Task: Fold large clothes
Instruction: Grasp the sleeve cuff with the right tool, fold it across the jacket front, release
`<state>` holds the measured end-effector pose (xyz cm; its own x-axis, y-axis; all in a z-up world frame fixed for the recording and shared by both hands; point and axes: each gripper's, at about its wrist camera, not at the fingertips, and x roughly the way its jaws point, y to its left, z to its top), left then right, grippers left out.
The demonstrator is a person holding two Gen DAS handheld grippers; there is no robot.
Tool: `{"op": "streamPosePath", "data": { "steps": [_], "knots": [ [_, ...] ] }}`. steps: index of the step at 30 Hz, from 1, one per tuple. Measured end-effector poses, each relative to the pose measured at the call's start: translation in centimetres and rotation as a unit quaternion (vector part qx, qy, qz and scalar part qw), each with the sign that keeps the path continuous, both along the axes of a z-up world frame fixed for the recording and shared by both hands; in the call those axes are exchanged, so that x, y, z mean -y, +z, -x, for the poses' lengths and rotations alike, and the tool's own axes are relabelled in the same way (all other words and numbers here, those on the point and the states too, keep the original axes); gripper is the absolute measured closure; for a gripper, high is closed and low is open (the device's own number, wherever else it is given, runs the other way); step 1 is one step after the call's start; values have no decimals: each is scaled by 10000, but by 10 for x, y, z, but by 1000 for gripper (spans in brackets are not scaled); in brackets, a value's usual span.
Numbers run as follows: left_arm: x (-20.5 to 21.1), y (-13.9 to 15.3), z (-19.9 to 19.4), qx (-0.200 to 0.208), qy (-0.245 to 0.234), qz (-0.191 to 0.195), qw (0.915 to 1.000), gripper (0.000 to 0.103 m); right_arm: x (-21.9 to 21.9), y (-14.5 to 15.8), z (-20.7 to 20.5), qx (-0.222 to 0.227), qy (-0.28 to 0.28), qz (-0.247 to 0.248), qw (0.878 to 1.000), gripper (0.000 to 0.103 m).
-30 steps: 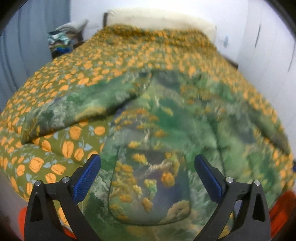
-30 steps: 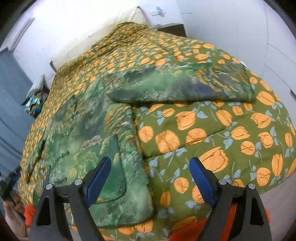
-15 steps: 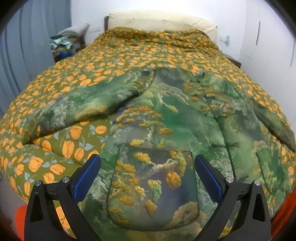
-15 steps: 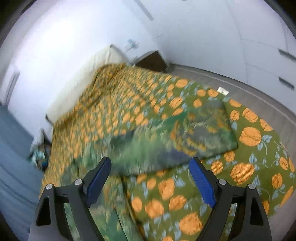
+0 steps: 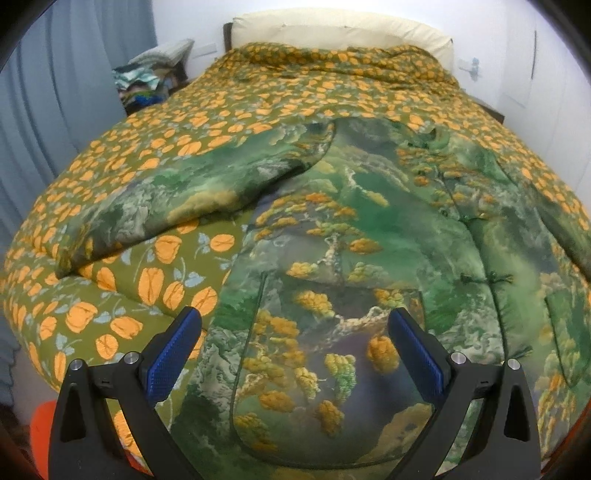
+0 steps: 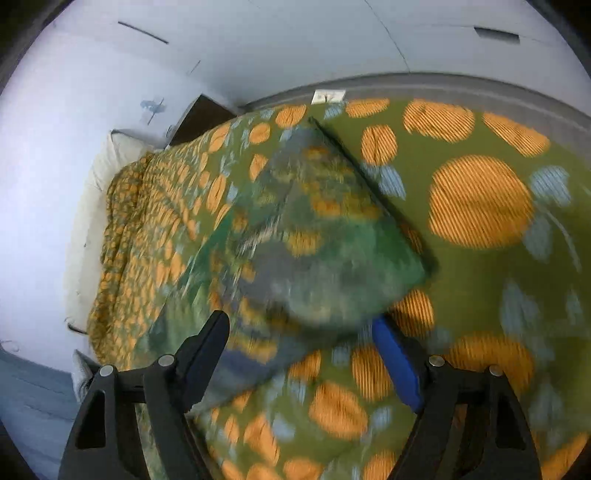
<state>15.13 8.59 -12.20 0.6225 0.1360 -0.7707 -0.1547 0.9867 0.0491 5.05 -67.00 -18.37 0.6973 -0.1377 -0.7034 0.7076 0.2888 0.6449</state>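
Jaws first: right gripper [image 6: 299,354] has its jaws apart w/ nothing clamped; they've just been closing a bit, and the blurred end of the jacket's sleeve [image 6: 314,236] sits at the gap between the pads, not pinched yet as far as the blur lets me tell. Prob. lined up that way so the sleeve end can be taken and folded in across the body.

Left gripper [image 5: 295,354] also has its jaws wide apart and empty, hovering over the jacket's lower front by the patch pocket [image 5: 332,369]. Looks like a waiting post, ready to pin or lift the hem.

Outward: jacket [image 5: 369,229], green landscape print w/ knot buttons down the front, lies spread flat face-up on the bed, both sleeves out to the sides, so it can be folded. Under it a green quilt [image 5: 155,284] w/ orange fruit print. Cream headboard [image 5: 332,31] at the far end; pile of clothes [image 5: 147,81] beside the bed near the curtain. No fold done yet, by my read.
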Motion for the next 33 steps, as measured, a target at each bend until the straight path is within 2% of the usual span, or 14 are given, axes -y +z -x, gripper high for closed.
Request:
{"op": "streamPosePath", "data": {
  "steps": [1,3,5,7,11,15,18,19,20,22,25,26,29,33],
  "knots": [
    [0,-2,-1,-26,24,-42,10000,2,6,-11,-1,43,-184,-174,9997,28],
    [1,-4,-2,-72,55,-102,9999,2,11,-22,-2,55,-447,-246,9987,47],
    [1,-5,-1,-60,50,-125,9999,2,11,-16,-6,-27,-395,10,9992,74],
    [0,-4,0,-22,40,-140,9999,2,7,1,-10,-115,-278,386,9988,82],
    [-3,-4,0,6,23,-53,10000,2,-14,63,-25,-261,160,1501,9882,85],
    [-8,-6,1,47,66,61,9999,2,-60,137,-57,-88,777,2480,9656,86],
    [-12,-6,4,93,113,150,9998,2,-120,188,-94,156,1509,3113,9381,87],
    [-14,-6,4,99,124,180,9997,2,-149,207,-112,292,1857,3317,9245,87],
    [-16,-6,5,106,138,196,9997,2,-170,215,-123,372,2072,3432,9154,87],
    [-21,-6,6,132,174,199,9996,2,-228,233,-154,626,2688,3665,8886,87],
    [-26,-7,8,131,234,200,9994,2,-301,232,-196,810,3440,3776,8559,87],
    [-29,-8,8,116,260,218,9994,2,-317,225,-202,784,3589,3769,8503,87],
    [-34,-11,9,75,312,244,9992,2,-376,188,-242,605,4170,3668,8294,87],
    [-37,-15,8,9,342,177,9993,2,-436,113,-274,112,4788,3583,8014,87]
  ]
}}
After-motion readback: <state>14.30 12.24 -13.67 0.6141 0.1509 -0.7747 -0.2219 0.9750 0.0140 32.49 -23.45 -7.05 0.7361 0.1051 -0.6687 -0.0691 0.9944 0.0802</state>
